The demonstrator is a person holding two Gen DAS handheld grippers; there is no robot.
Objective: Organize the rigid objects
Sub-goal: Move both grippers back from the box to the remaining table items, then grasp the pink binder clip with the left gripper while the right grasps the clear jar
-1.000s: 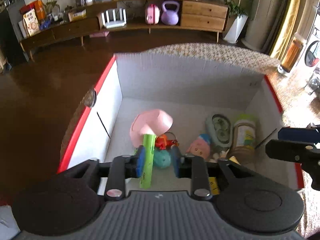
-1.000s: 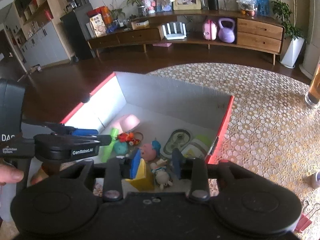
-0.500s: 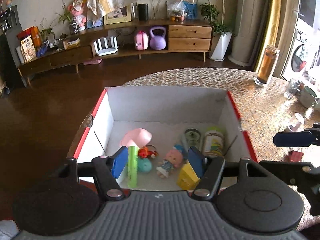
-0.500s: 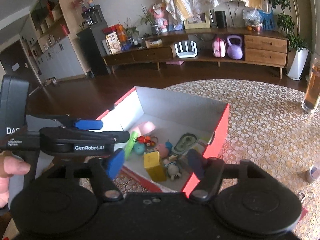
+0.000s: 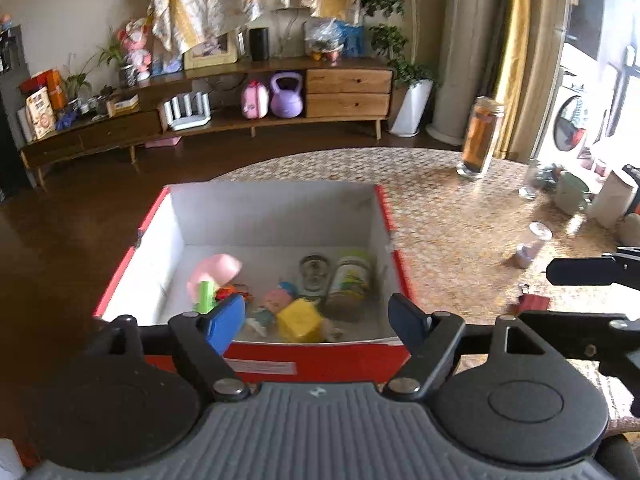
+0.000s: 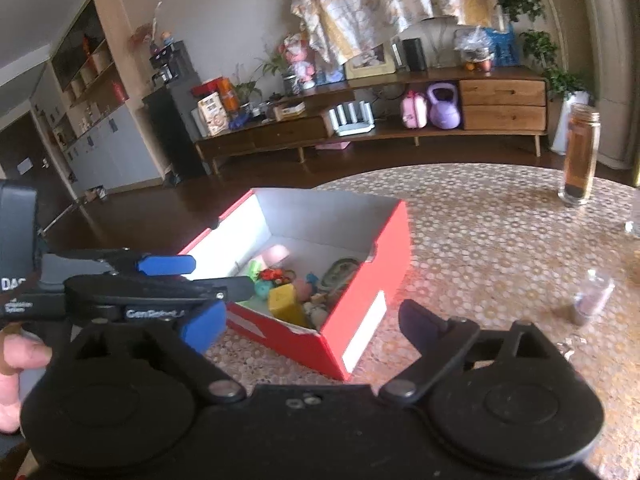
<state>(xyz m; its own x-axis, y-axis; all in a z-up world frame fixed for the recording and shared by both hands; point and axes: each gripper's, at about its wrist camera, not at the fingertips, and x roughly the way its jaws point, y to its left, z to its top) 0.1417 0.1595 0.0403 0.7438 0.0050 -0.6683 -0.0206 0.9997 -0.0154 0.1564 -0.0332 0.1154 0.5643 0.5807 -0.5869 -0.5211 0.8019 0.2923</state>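
A red cardboard box [image 5: 394, 236] with white inside stands on the patterned table; it also shows in the right wrist view [image 6: 380, 248]. Inside lie a yellow block [image 5: 299, 319], a pink-and-green scoop [image 5: 214, 276], a small doll [image 5: 272, 300], a printed jar [image 5: 349, 282] and other small toys. My left gripper [image 5: 318, 322] is open and empty, held above the box's near wall. My right gripper [image 6: 312, 322] is open and empty, raised near the box's front right corner. The left gripper also shows from the side in the right wrist view [image 6: 168, 276].
A tall amber glass bottle [image 5: 480, 138] stands at the table's far side. A small clear bottle [image 6: 592, 296] lies right of the box. Cups and a white container [image 5: 608, 200] crowd the far right. A red clip [image 5: 532, 302] lies near the right gripper.
Both grippers opened and pulled up and back from inside the box. The green scoop and the yellow block, held a second ago, now lie in the box.
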